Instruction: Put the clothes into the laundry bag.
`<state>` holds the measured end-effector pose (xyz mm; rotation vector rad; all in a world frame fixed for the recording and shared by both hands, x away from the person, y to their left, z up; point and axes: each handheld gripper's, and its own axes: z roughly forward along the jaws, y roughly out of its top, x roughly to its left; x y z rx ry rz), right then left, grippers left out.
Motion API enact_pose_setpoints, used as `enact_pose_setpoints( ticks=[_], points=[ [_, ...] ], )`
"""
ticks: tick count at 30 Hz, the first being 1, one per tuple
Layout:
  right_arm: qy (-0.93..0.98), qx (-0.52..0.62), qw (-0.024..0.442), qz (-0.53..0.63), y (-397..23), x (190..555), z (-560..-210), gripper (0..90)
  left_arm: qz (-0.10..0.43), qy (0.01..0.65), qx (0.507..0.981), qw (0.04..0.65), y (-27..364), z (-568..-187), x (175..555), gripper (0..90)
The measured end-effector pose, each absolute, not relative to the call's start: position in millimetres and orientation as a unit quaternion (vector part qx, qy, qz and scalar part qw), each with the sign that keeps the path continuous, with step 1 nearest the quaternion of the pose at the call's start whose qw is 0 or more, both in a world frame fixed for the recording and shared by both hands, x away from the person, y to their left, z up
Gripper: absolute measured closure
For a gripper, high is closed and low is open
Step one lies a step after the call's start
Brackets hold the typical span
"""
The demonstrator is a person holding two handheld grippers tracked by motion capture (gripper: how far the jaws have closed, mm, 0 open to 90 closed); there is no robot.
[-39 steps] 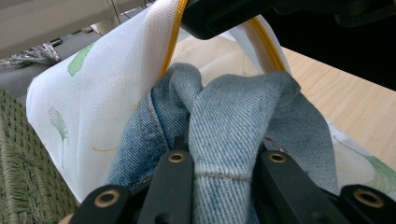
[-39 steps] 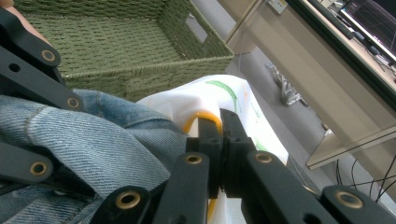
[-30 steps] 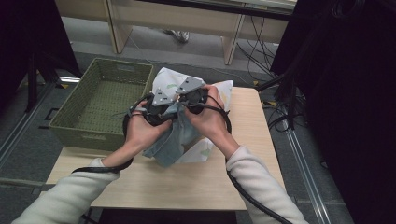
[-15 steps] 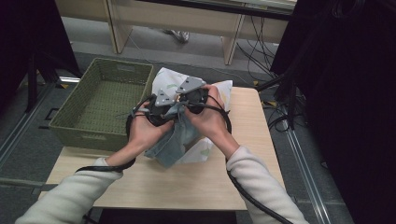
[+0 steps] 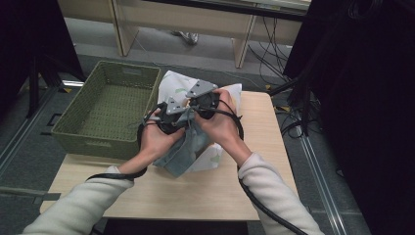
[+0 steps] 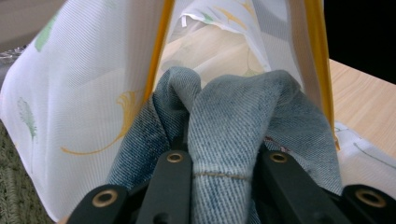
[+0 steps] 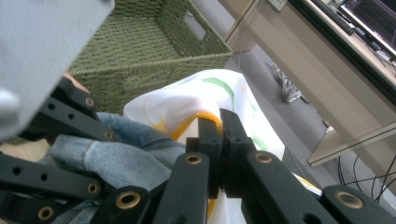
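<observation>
Green woven basket [image 5: 110, 110] stands at the bench's [image 5: 195, 196] 9 to 10 o'clock corner, overhanging the left edge. Just right of it, at bench centre, the white mesh laundry bag [image 5: 215, 156] with leaf print and yellow-trimmed opening lies with its mouth raised. Left tool [image 5: 177, 116], seen from above at the bag's 10 o'clock, is clamped on a bunched fold of blue denim garment [image 6: 233, 121]; the left gripper view shows that denim between its jaws, heading into the bag mouth, with the yellow trim rising either side. Part of the denim [image 5: 178, 154] hangs outside the bag at its 7 o'clock. Right tool [image 5: 203, 100], touching the left tool at its 2 o'clock, has its jaws pinched tight on the bag's yellow rim [image 7: 205, 119].
</observation>
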<state>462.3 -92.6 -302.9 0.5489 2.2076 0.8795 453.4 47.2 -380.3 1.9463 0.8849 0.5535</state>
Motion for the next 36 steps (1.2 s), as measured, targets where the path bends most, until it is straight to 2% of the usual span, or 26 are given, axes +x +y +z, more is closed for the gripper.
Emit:
enact_pose_setpoints(
  ticks=[36],
  points=[
    [0.847, 0.226, 0.339, 0.341, -99, 466, -305, 89.9, 0.217, 0.339, 0.808, 0.43, 31, -429, 467, 75.1]
  ],
)
